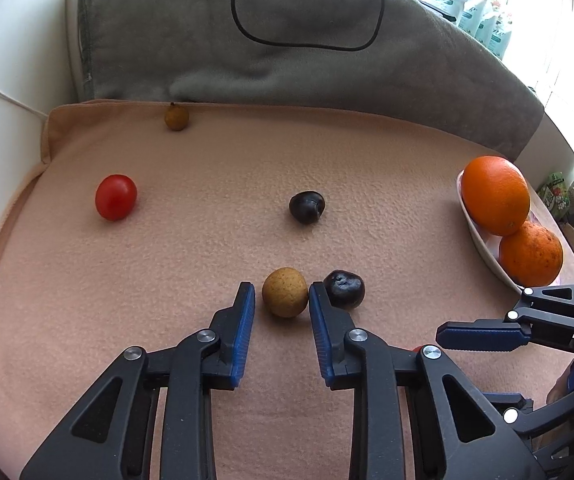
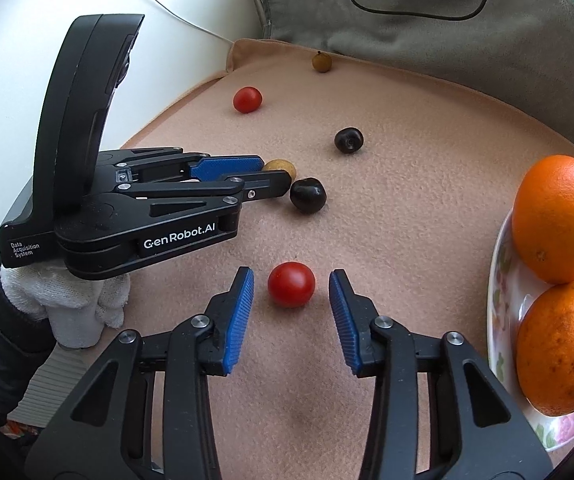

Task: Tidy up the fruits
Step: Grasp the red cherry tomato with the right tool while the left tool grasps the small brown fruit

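Both grippers are working low over the peach fleece blanket (image 1: pixel 167 240).

Left gripper (image 1: pixel 281 300): jaws are standing narrow around the tan round fruit (image 1: pixel 285 292), which is lying near the front middle of the blanket. The right pad is touching its side; the left pad is showing a thin gap, so this is not yet a firm hold. A dark plum-like fruit (image 1: pixel 345 289) is sitting just beside the right finger, on its outer side.

Right gripper (image 2: pixel 291 300): jaws are standing moderately wide, with the red cherry tomato (image 2: pixel 291 284) lying between the tips, apart from both pads. A gloved hand (image 2: pixel 67 300) is carrying the left tool at the left of the right wrist view.

Other fruit: a 2nd tomato (image 1: pixel 116 197) far left, a 2nd tan fruit (image 1: pixel 176 117) at the far edge against the grey blanket (image 1: pixel 287 72), a 2nd dark fruit (image 1: pixel 307 207) mid-blanket. 2 oranges (image 2: pixel 559 220) are sitting in the floral dish (image 2: pixel 503 300) at the right.

Handling judgement: all 3 small fruits look light, round and smooth, so likely to roll or squirt out of a skewed pinch. The tomato is probably thin-skinned and soft; squeezing gently across its widest middle seems best. The tan fruit looks firmer; same hold across the equator, keeping clear of the dark neighbour.
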`<state>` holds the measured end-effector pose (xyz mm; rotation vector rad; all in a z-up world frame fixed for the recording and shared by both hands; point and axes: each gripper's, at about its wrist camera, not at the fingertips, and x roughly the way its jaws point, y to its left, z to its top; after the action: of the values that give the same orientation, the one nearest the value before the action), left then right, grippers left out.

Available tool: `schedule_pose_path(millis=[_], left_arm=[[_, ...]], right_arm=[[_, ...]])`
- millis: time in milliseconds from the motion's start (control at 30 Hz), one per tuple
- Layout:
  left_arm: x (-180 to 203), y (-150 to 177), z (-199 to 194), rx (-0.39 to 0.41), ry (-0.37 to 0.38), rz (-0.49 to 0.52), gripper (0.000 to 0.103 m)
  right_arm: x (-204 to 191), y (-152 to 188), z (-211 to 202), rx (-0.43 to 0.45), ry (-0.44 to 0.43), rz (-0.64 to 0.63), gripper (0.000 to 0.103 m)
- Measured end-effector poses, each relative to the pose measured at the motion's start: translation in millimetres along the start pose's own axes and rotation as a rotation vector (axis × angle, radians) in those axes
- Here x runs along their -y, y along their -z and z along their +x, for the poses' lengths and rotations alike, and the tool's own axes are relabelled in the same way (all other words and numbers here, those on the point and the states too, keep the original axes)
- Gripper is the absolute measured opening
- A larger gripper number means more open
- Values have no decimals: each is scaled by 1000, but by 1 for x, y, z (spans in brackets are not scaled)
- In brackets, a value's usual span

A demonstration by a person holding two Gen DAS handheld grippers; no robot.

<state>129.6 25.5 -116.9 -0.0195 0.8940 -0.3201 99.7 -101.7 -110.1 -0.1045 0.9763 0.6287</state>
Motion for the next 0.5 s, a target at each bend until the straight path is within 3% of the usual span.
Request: schedule_pose_path(millis=[267,367,500], left_arm=[[0,-2,4,-3,12,-4,23],[0,-2,4,2,8,-5,23],[0,0,1,10,6,-17,23]], right_arm=[[0,2,6,-14,1,1,35],[0,2,8,-15,1,0,27],[1,2,7,-11,-1,5,27]])
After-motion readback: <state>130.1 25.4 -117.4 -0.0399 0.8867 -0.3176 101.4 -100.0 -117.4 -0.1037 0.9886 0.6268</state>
